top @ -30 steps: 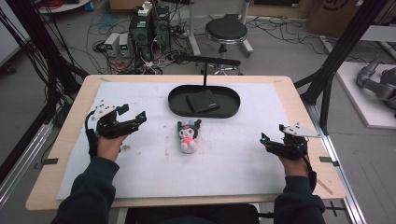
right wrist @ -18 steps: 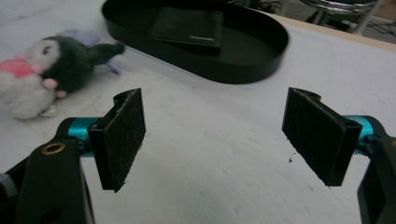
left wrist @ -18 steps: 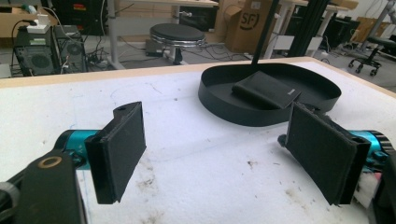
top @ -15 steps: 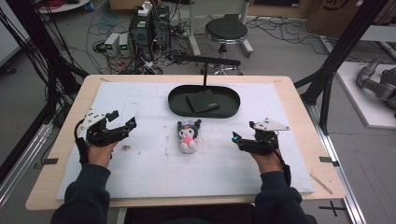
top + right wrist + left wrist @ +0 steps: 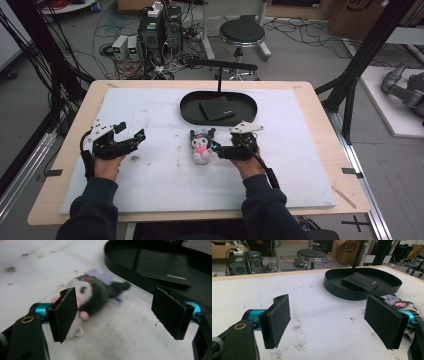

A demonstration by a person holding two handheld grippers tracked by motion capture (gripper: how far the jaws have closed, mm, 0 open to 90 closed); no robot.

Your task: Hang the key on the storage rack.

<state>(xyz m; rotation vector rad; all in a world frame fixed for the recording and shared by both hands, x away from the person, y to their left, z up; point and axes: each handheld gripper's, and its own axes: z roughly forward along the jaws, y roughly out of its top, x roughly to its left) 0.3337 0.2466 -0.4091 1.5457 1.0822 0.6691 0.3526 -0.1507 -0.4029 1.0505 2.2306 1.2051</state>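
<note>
Black pads of my right gripper [image 5: 113,315] spread wide, nothing gripped, plush toy [image 5: 92,293] just ahead by one pad, tray [image 5: 190,107] beyond, high view adds my left gripper [image 5: 131,136] gaping, empty.

The plush toy [image 5: 201,145] is a small doll with a black hood, a white face, a pink patch on its front and a purple bow by its head [image 5: 93,293]; it lies flat on its back on the white mat [image 5: 150,180], head towards the black oval tray [image 5: 190,112], just short of its near rim, unheld.
</note>
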